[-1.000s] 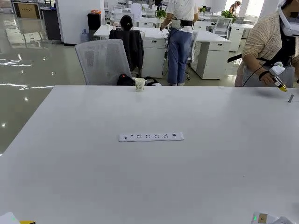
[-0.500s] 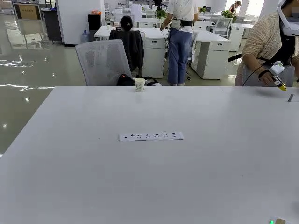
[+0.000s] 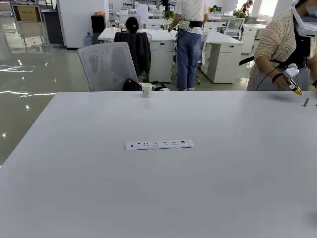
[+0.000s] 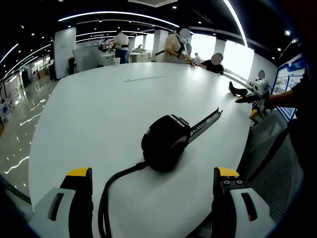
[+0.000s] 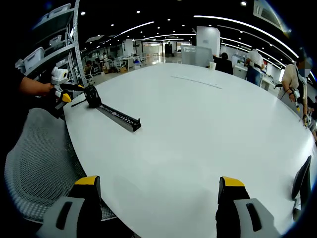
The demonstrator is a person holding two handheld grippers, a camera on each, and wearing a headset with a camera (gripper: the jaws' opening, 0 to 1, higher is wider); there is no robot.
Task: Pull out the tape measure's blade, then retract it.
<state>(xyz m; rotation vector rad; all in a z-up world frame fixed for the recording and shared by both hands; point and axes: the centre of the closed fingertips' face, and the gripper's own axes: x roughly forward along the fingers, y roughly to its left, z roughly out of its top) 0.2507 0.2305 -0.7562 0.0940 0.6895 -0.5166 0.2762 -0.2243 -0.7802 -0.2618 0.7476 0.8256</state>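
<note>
A black tape measure (image 4: 166, 141) lies on the white table (image 4: 99, 109) just beyond my left gripper (image 4: 152, 173), whose jaws stand wide open on either side of it, holding nothing. Its dark blade (image 4: 205, 123) lies pulled out a short way along the table to the right, and a black strap (image 4: 105, 198) trails back from the case. My right gripper (image 5: 160, 181) is open over bare table, far from the tape measure (image 5: 92, 96) and its blade (image 5: 121, 119). In the right gripper view, the left gripper (image 5: 62, 90) sits beside the case.
On the table (image 3: 223, 173) in the head view are a white power strip (image 3: 158, 144) in the middle and a paper cup (image 3: 146, 89) at the far edge. A grey chair (image 3: 109, 66) stands behind. A person (image 3: 285, 44) works at the far right corner.
The gripper parts seen a second ago at the bottom edge of the head view have drawn back below it. The head camera has shifted slightly.
</note>
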